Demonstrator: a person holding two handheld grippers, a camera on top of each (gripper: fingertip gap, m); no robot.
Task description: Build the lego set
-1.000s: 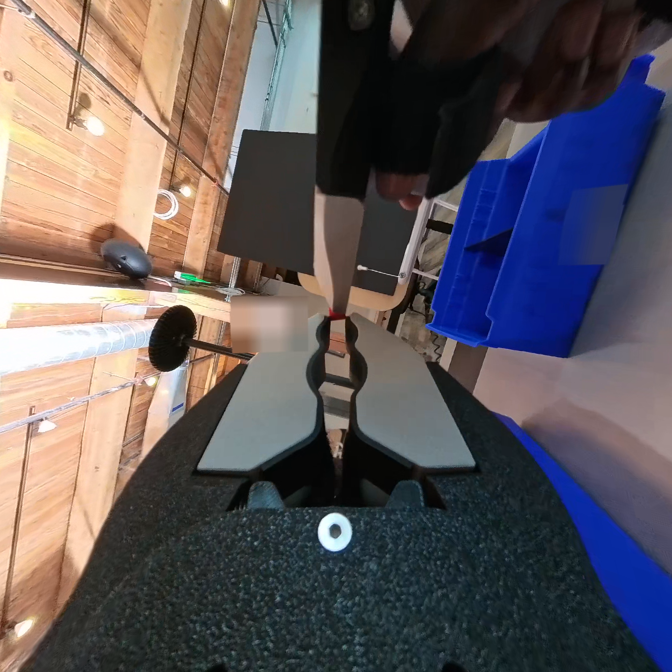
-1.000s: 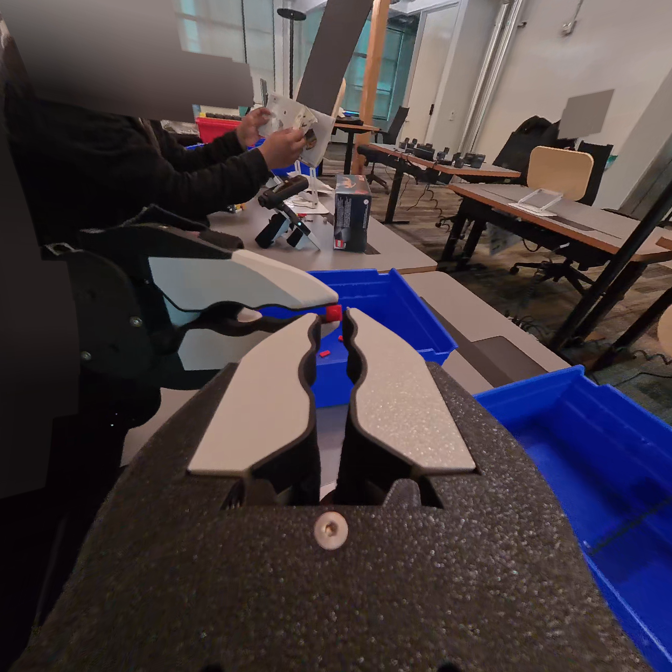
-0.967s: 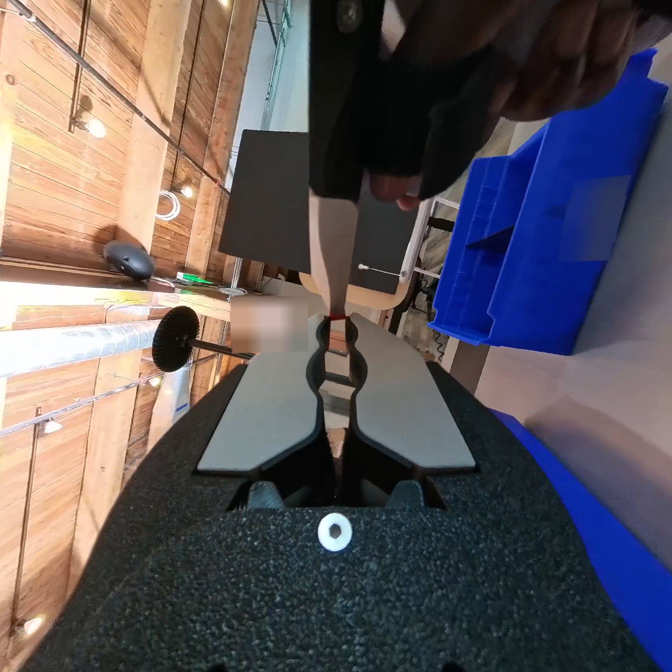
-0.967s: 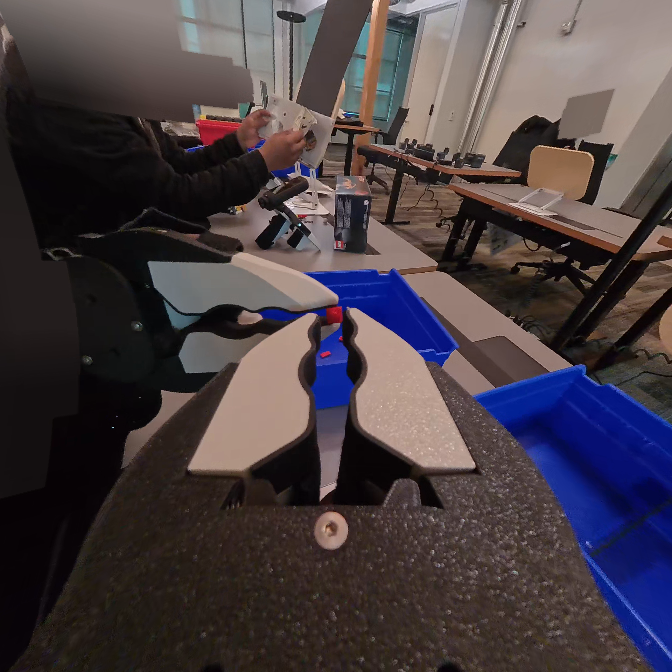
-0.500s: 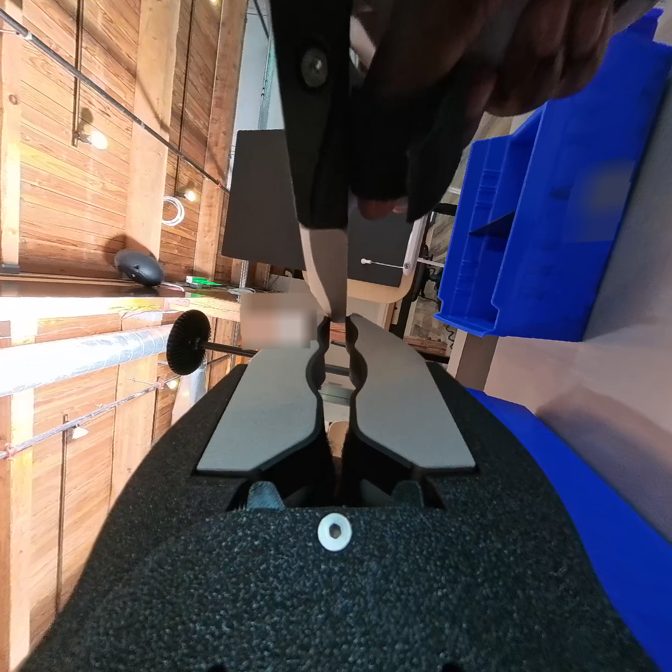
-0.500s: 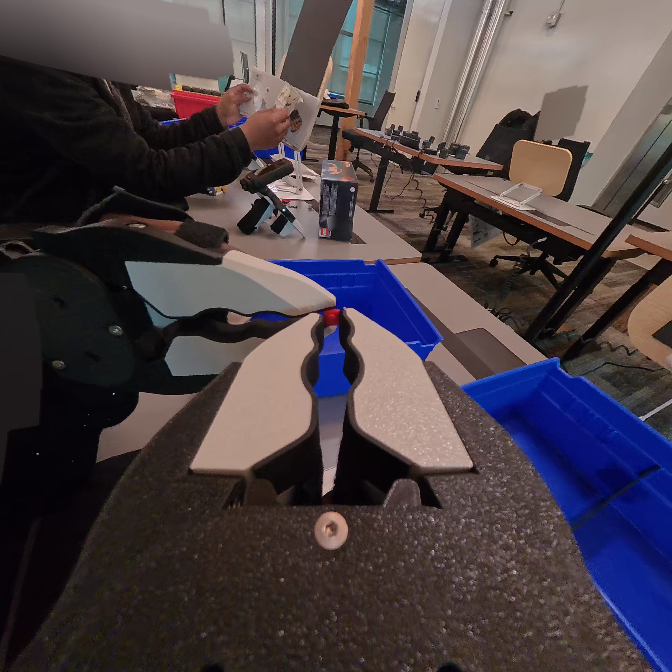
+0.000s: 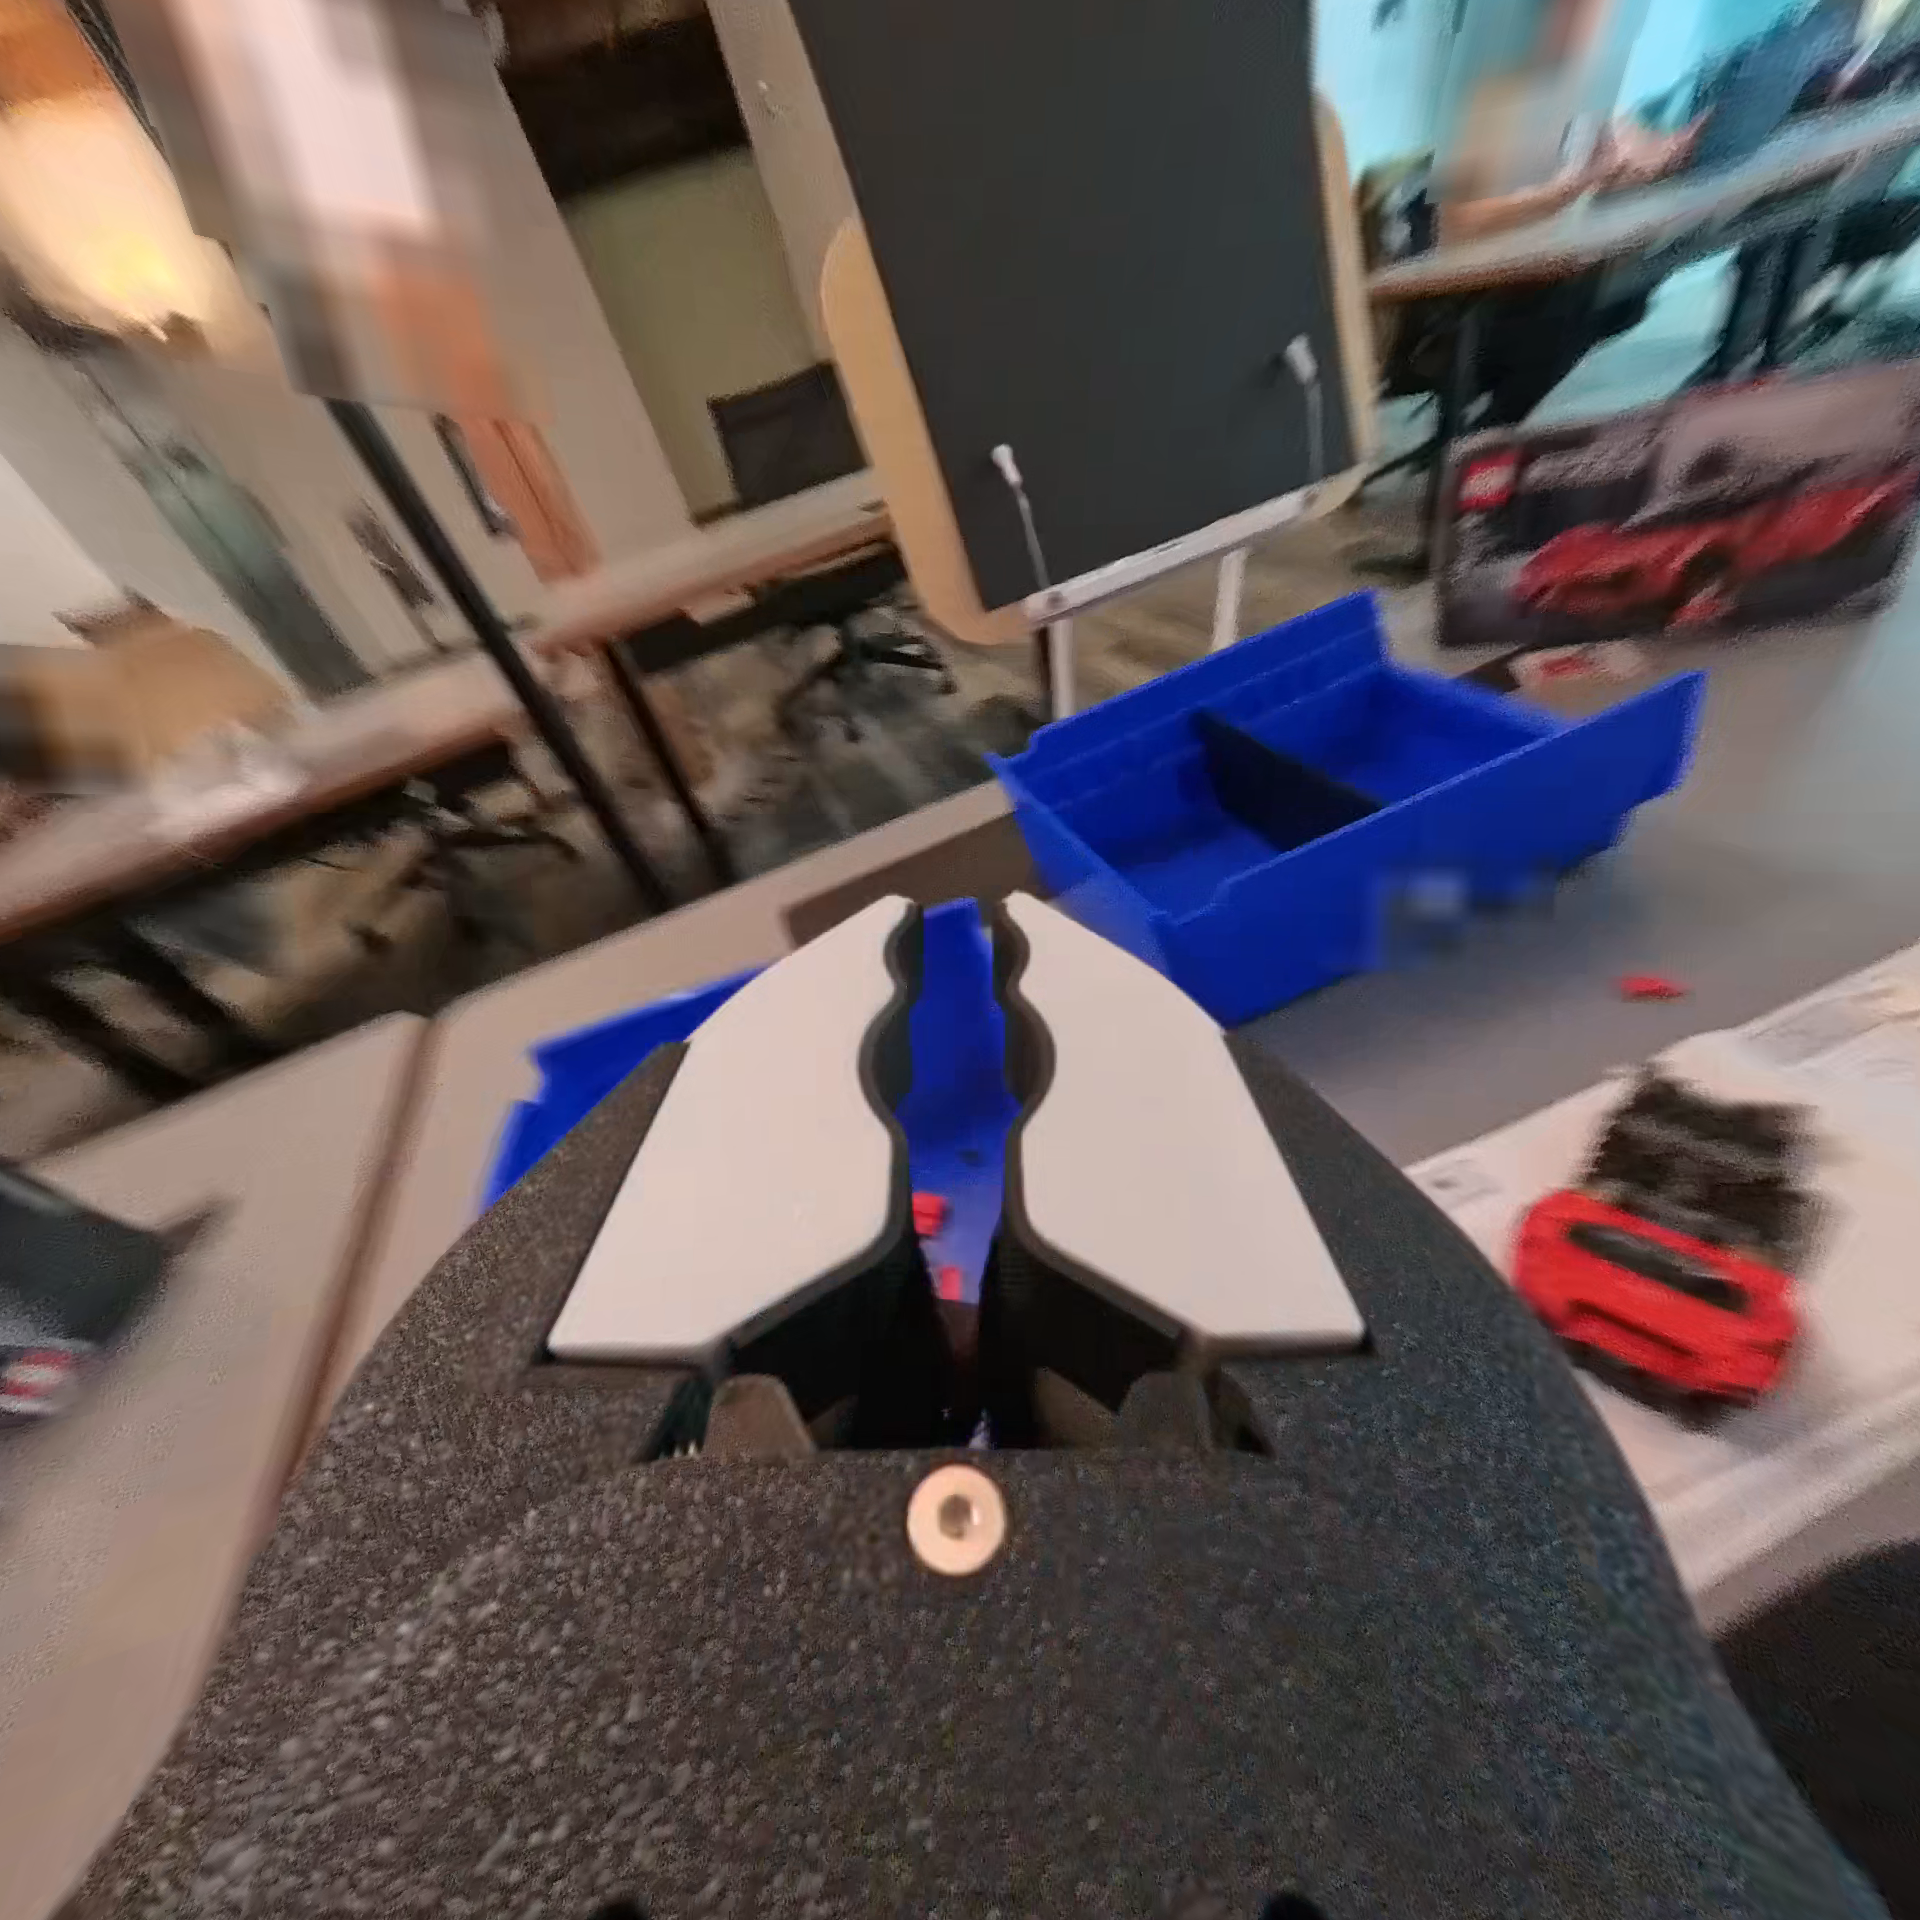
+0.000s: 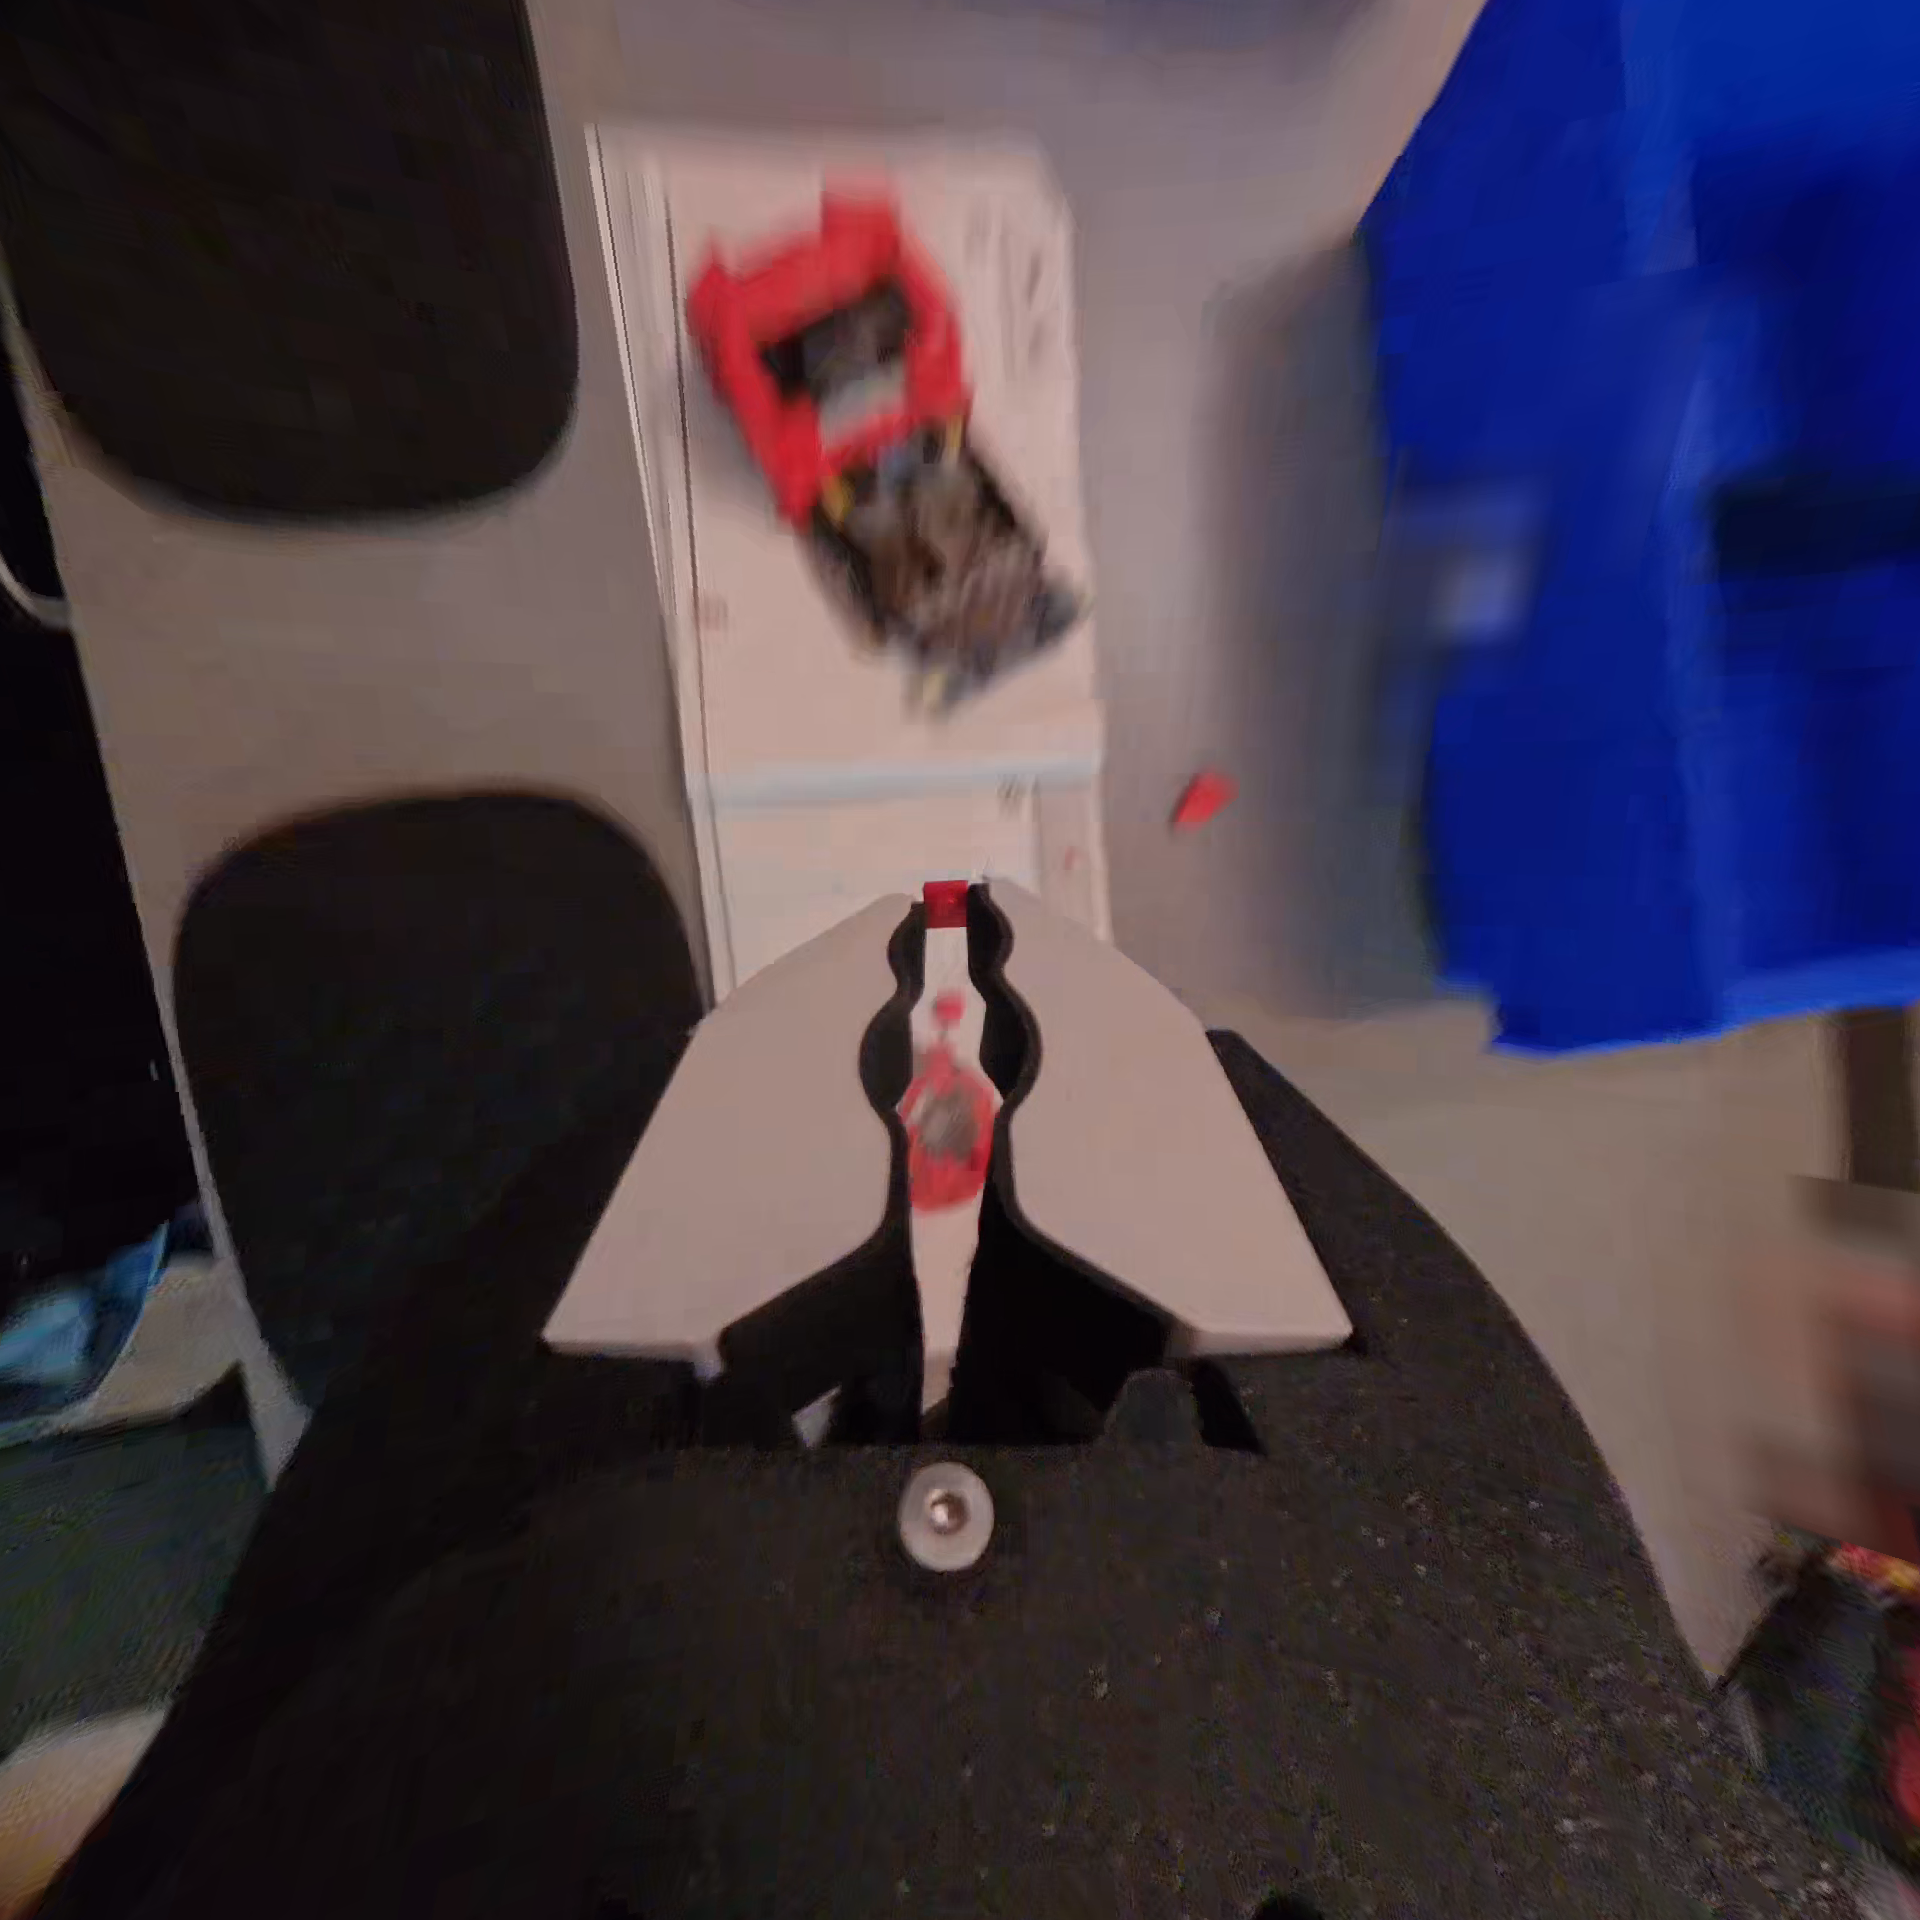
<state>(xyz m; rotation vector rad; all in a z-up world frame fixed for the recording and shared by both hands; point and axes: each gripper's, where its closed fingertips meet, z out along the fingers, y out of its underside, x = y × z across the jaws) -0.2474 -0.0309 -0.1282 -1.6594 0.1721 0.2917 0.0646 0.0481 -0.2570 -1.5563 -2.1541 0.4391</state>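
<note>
My right gripper (image 8: 945, 909) is shut on a small red brick (image 8: 945, 902) at its fingertips, above a white instruction sheet (image 8: 883, 748). A partly built red and black lego car (image 8: 842, 353) lies on that sheet farther ahead. It also shows in the left wrist view (image 7: 1652, 1299), to the right of my left gripper (image 7: 958, 920). My left gripper has a narrow gap between its jaws, with nothing in it. It hangs over a blue bin (image 7: 582, 1081) that holds loose red pieces (image 7: 930, 1210). Both views are blurred by motion.
A second blue bin (image 7: 1351, 821) with a black divider stands farther back, also at the right of the right wrist view (image 8: 1662, 520). The lego box (image 7: 1683, 520) stands behind it. Loose red pieces (image 7: 1652, 987) (image 8: 1200, 800) lie on the grey table. Dark rounded shapes (image 8: 416, 1039) sit at the left. About 35 cm separates my left fingertips from my right.
The small red brick has passed from my left gripper to my right. The left jaws have parted. Both grippers have swung away from each other and now look down at the table.
</note>
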